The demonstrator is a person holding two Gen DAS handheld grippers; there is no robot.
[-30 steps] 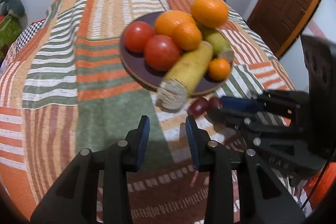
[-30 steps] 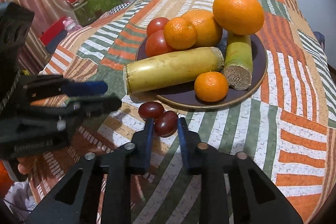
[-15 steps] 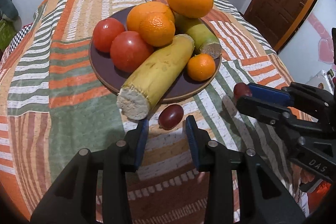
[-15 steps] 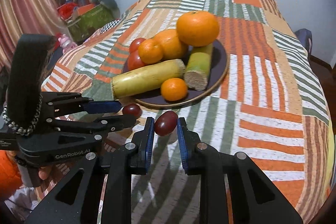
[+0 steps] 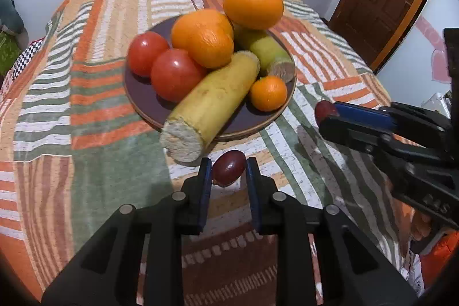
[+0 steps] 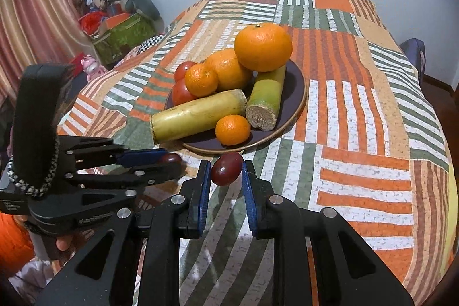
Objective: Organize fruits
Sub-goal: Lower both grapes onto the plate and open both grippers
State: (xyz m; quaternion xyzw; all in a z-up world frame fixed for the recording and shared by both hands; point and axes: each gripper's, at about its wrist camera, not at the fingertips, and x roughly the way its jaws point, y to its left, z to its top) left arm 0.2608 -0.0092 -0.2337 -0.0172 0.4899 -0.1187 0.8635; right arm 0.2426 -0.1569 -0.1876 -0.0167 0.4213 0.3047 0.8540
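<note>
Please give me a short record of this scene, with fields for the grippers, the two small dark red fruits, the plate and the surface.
left gripper: shut on dark red fruit
right gripper: shut on second dark red fruit
both fruits: held in front of the plate, not yet on it
plate: dark with light rim; holds oranges, tomatoes and two cut cane pieces
surface: striped patchwork cloth

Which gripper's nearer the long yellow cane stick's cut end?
Left. The left gripper is just in front of the cut end of the long yellow cane stick; the right gripper is further right, before the small orange mandarin. Each clamps a dark red oval fruit.
</note>
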